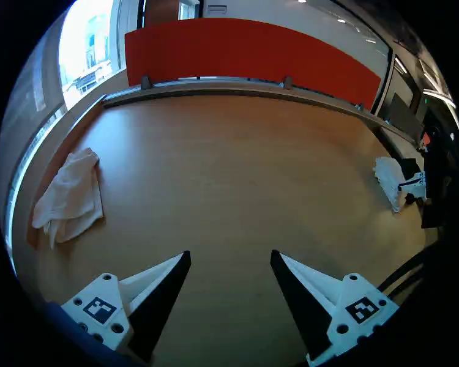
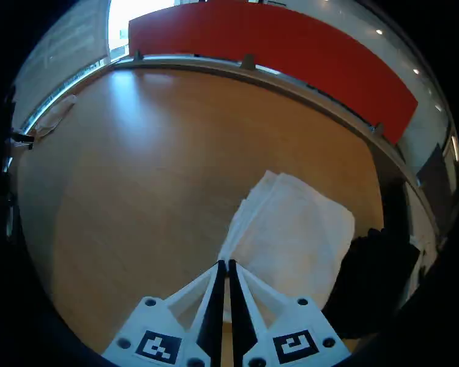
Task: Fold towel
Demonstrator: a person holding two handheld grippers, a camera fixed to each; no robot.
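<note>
A folded white towel [image 2: 291,238] lies flat on the wooden table [image 2: 138,171]. My right gripper [image 2: 224,264] is shut, its tips pinching the towel's near left corner. The left gripper view shows this same towel [image 1: 388,177] at the far right edge with the right gripper [image 1: 415,185] at it. My left gripper [image 1: 229,257] hangs open over bare wood, nothing between its fingers. A second white towel [image 1: 70,196], crumpled, lies at the table's left edge, well away from the left gripper; the right gripper view has this crumpled towel [image 2: 55,116] far off.
A red partition panel [image 1: 248,52] stands along the table's far edge, with a window [image 1: 85,43] beyond at left. A black object [image 2: 376,275] sits just right of the folded towel. Dark equipment [image 1: 437,165] crowds the table's right end.
</note>
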